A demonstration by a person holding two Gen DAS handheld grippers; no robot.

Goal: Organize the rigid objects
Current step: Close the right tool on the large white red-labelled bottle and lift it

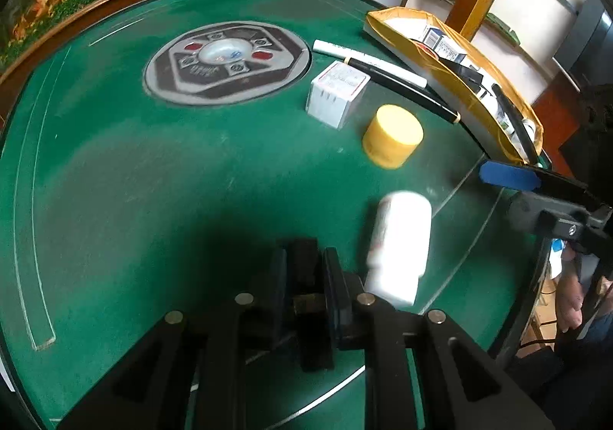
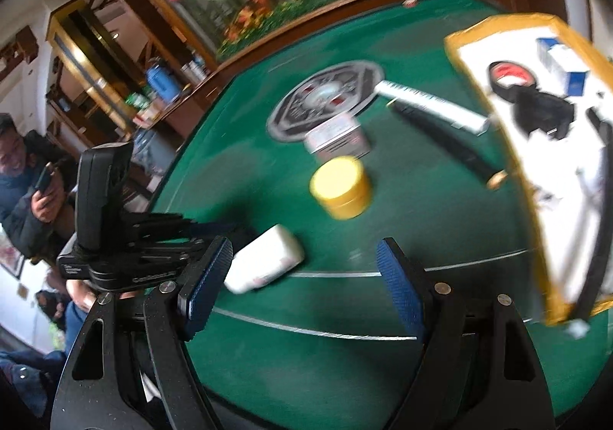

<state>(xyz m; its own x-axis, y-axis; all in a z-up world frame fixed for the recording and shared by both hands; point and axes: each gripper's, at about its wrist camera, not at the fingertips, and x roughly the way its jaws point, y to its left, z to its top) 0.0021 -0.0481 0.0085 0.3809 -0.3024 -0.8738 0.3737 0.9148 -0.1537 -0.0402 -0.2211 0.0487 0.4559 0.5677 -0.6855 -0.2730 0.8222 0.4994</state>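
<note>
A white bottle lies on its side on the green table, blurred, just right of my left gripper. That gripper is shut with nothing between its fingers. In the right wrist view the same bottle lies just ahead of my right gripper, nearer its left finger. The right gripper is open and empty. Farther on stand a yellow jar and a white box. A black pen and a white marker lie beside a gold-rimmed tray.
The tray holds a blue-and-white carton, a tape roll and dark items. A round grey hub sits mid-table. A wooden rail borders the far edge. A seated person with a phone is at the left.
</note>
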